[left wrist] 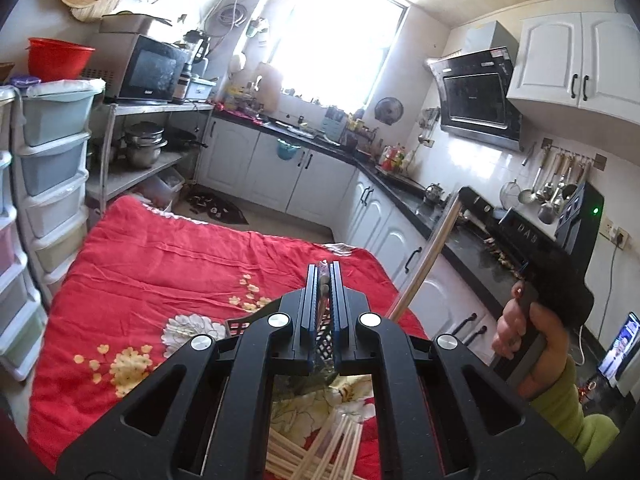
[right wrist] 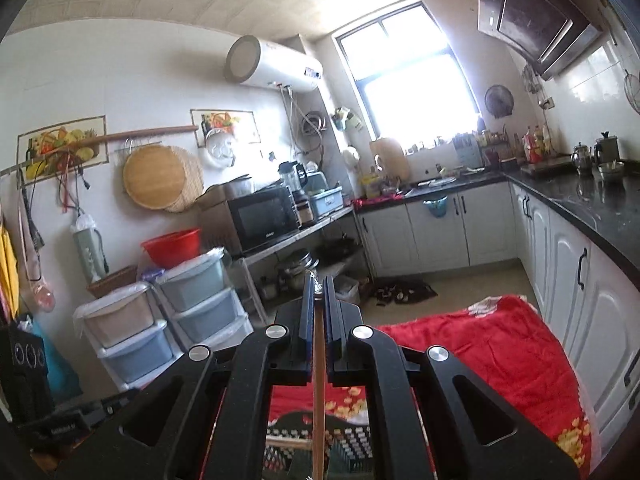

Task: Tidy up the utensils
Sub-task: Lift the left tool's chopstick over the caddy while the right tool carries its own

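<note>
In the left wrist view, the left hand-held gripper (left wrist: 325, 276) has its jaws pressed together on what looks like the rim of a black latticed plastic utensil basket (left wrist: 323, 344), lifted above the tabletop; what else sits between the pads is too blurred to tell. Beneath it a loose heap of pale slender chopsticks (left wrist: 320, 452) lies on the red floral quilted cloth (left wrist: 160, 264) covering the tabletop (left wrist: 56, 420), so most of the sorting appears undone. At the right a person's hand (left wrist: 528, 332) in a green sleeve holds the right hand-held gripper, which carries a single long chopstick (left wrist: 432, 248) slanting upward. In the right wrist view, the right hand-held gripper (right wrist: 319, 292) pinches that thin brown stick (right wrist: 318, 380) between closed jaws, above the dark latticed basket (right wrist: 352, 444); it seems on its way in, not yet dropped. Around stands a kitchen: white cabinets (right wrist: 440, 224), a black counter (right wrist: 592, 200), a microwave (right wrist: 264, 216), stacked plastic drawers (right wrist: 132, 340), a red basin (right wrist: 172, 246), a wall-mounted water heater (right wrist: 272, 62) and a bright window (right wrist: 408, 80).
</note>
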{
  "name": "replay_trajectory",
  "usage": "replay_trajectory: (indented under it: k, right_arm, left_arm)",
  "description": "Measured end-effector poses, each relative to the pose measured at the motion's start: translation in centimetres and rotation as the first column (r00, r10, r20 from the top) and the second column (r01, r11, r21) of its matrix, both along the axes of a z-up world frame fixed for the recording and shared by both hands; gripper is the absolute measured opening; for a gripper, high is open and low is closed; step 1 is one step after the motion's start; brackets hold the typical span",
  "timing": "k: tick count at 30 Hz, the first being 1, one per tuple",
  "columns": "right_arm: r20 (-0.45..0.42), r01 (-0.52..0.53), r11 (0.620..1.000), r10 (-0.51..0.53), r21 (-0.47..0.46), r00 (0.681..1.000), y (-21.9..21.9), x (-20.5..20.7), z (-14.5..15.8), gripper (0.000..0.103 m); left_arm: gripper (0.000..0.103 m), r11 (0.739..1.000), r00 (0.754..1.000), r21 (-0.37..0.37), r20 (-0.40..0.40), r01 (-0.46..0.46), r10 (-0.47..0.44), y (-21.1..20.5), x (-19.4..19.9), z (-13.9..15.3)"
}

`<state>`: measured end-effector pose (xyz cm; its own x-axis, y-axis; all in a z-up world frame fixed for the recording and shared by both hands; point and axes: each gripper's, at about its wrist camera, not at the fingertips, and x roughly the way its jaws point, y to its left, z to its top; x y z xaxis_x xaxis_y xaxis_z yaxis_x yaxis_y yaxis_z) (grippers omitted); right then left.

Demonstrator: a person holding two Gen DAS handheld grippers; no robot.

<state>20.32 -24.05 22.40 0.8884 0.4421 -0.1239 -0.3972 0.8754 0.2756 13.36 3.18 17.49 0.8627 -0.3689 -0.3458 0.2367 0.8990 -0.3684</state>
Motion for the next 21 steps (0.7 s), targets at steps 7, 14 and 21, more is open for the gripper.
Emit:
replay_trajectory:
  k: [7,14,21]
  right_arm:
    - [0.050,0.047,0.999,-0.046,-0.024,0.998,0.6,1.8,-1.2,0.004]
    - [0.064,0.070,0.997,-0.069,-0.024,0.996,0.8,2.6,-4.3,0.004]
    - [0.047,0.096,0.995,-0.094,-0.038,0.994,1.3,3.1,-6.7,0.004]
  left_arm:
    - [0.003,1.000,0.999,-0.005,-0.051,-0.018,0.018,0.4,1.4,-2.0]
    - [0.003,1.000,0.996,0.005,-0.088,-0.012,0.013,-0.2,1.9,-4.0]
    - [0.003,0.999,0.994,0.035,-0.107,-0.006,0.009,-1.4,2.4,-5.7]
